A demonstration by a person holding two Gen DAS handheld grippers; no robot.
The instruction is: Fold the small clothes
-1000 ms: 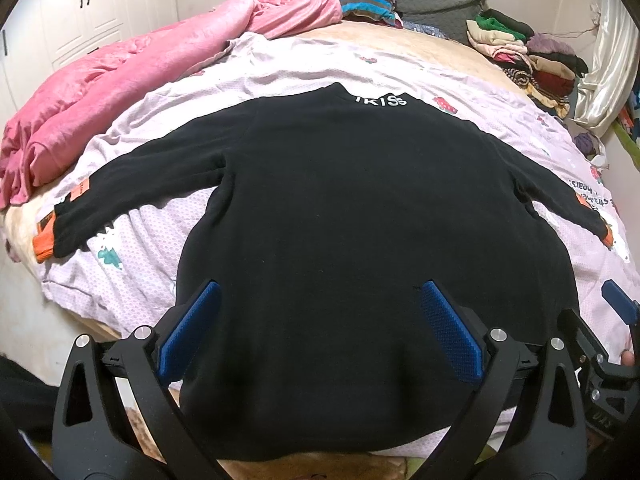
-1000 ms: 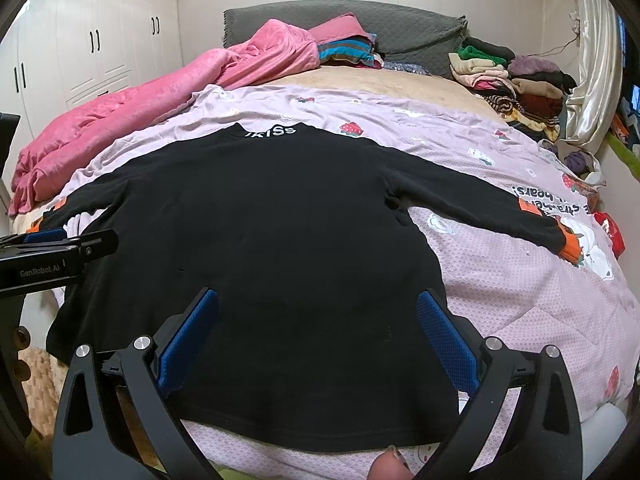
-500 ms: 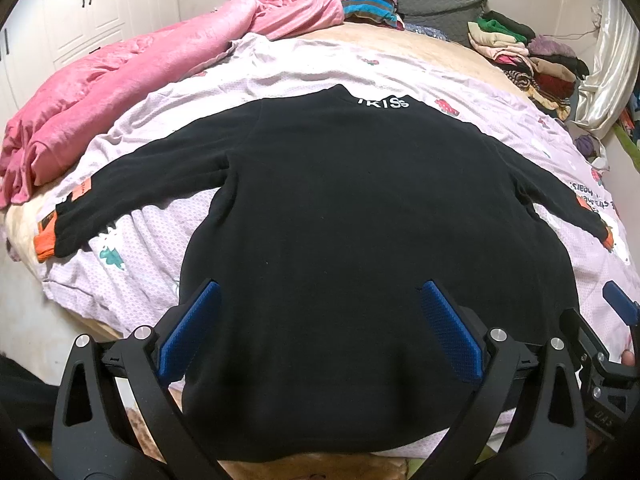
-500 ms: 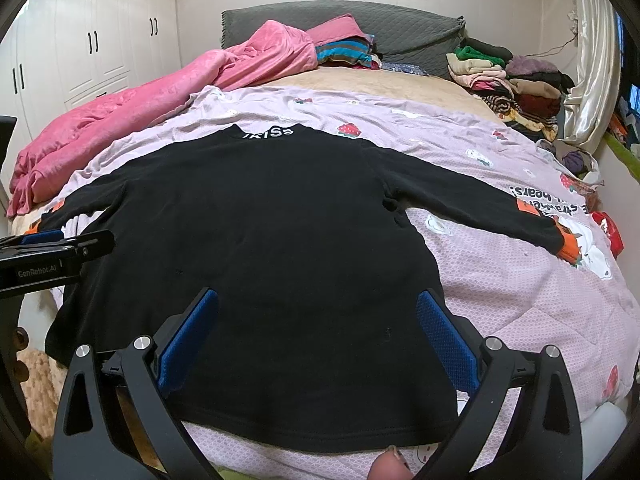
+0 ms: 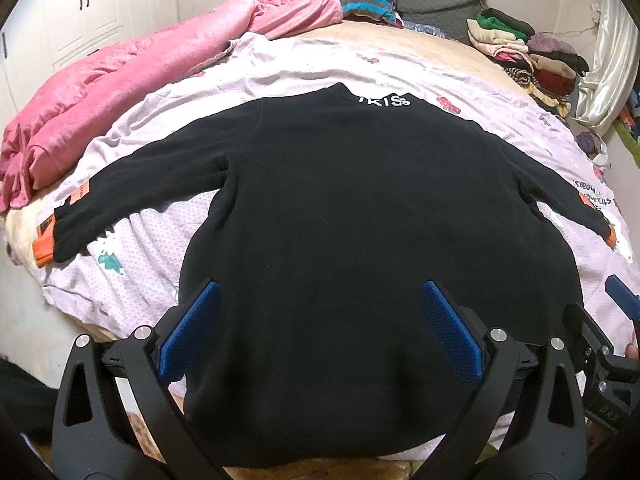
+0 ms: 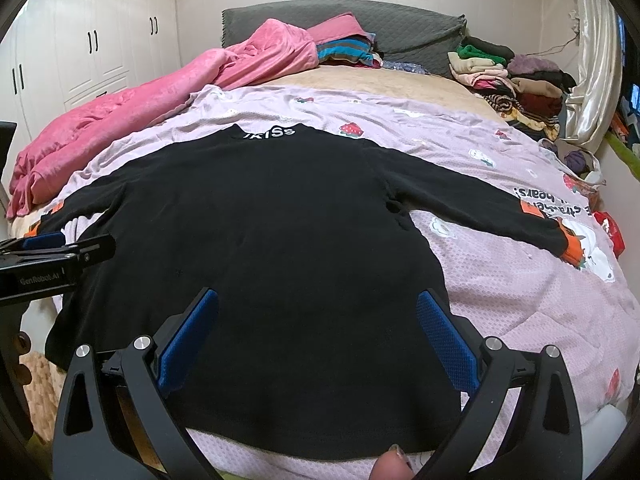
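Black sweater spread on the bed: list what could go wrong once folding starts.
1. The black sweater has a hem that sits at the bed's near edge; pulling it could slide it off.
2. The lilac sheet beneath is loose and wrinkled; an open tool may pinch it too.
3. The right sleeve lies far out, so it may drag.

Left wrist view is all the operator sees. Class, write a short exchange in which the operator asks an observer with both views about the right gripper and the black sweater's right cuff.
Operator: Is the right gripper open? My view crops it.
Observer: Yes, it is open above the black sweater, gripping nothing.
Operator: Where does the right cuff lie?
Observer: Flat on the lilac sheet, against a white cartoon print.
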